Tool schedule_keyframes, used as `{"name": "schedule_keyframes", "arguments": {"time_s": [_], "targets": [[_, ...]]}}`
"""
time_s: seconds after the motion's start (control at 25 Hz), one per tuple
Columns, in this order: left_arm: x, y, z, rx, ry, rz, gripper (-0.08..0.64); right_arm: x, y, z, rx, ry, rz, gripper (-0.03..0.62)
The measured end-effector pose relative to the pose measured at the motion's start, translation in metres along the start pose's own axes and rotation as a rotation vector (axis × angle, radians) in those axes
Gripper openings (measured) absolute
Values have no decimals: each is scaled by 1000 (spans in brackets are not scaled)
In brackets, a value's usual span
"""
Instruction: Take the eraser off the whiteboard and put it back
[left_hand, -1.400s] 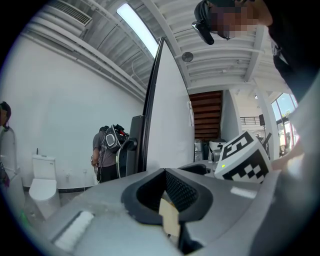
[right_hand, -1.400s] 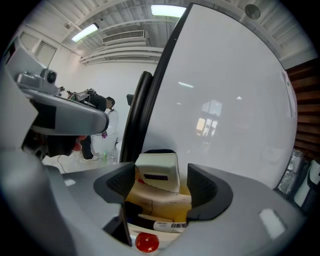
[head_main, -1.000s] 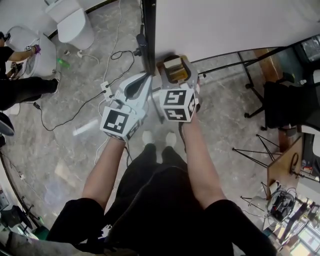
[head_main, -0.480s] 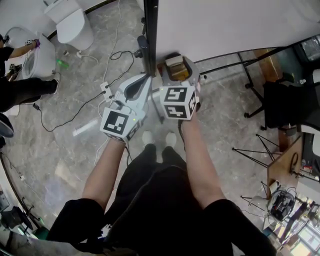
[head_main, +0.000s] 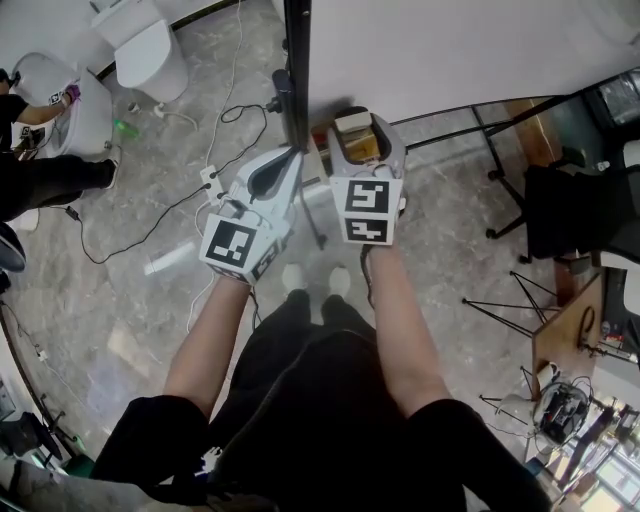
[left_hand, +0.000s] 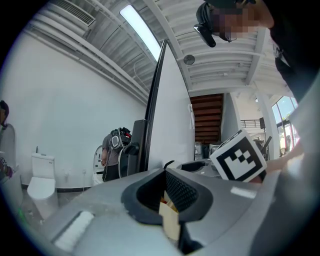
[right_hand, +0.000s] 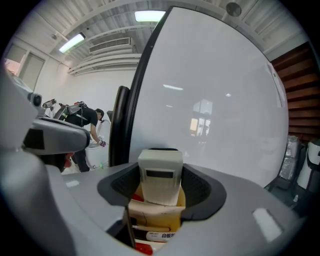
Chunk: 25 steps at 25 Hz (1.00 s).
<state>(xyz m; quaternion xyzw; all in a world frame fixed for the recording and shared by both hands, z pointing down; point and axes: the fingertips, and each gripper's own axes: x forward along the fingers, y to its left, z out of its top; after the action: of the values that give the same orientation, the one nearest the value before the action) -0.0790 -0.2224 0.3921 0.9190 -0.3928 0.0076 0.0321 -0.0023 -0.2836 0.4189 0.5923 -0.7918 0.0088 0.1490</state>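
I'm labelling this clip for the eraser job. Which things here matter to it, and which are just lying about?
Job: eraser, held in the right claw; whiteboard.
Lying about: floor cables; black chair; toilet.

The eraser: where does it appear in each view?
Head view: eraser upper centre, in the right claw.
Left gripper view: I cannot make it out.
Right gripper view: eraser lower centre, inside that claw.
Shared landmark: the whiteboard's dark edge.
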Motion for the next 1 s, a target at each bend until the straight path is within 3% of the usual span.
{"name": "schedule_keyframes", "arguments": {"time_s": [0.4,1.0], "targets": [[-3,-16,15,20,-24,19,4,-27,1,35,-16,-117,54,265],[-12,-34,33,36,-55,63,3,-79,-2,65,-21,-211,111,265]]}}
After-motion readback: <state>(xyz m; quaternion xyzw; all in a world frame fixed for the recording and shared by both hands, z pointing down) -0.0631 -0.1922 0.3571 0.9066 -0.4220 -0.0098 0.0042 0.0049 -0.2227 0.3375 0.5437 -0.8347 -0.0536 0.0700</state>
